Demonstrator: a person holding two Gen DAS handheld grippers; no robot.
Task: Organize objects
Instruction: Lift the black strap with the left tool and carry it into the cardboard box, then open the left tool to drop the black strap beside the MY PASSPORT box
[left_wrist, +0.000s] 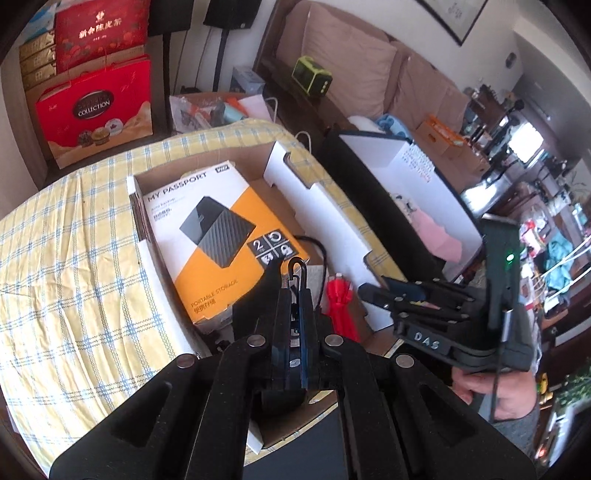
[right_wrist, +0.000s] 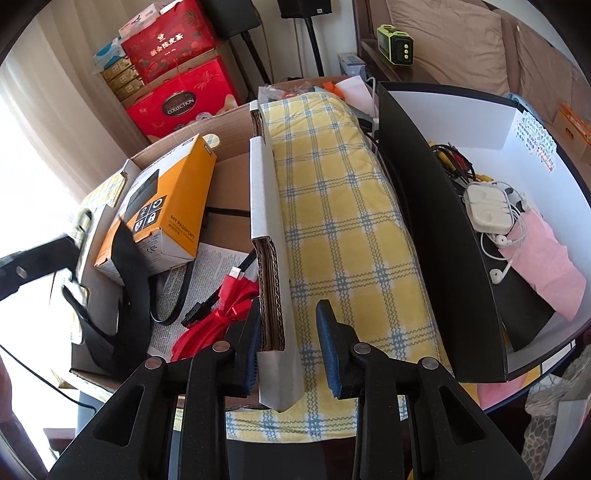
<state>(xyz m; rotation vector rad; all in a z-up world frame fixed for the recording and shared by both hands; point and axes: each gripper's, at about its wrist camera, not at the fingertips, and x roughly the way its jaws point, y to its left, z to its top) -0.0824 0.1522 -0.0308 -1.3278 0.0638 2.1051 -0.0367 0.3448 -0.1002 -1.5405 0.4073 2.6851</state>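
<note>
While the left gripper hangs over the cardboard box on the checked cloth, its fingers are pressed together on a small dark clip, whose loop pokes out past the tips; just beyond and left of it lies the orange hard-drive carton, propped against the box's left wall, with a black cable and red cable on the floor of the box to the right; the step in hand looks like setting the clip down inside, and it would go best lowered into the bare patch between carton and red cable, released only once low, so it does not bounce out or snag the cords; further right, the right gripper straddles the box's right-hand wall, fingers apart, one pad inside the box and one outside over the cloth; closing there first would likely steady the box; beyond it sits a white-lined bin holding earphones, well apart from the clip.
</note>
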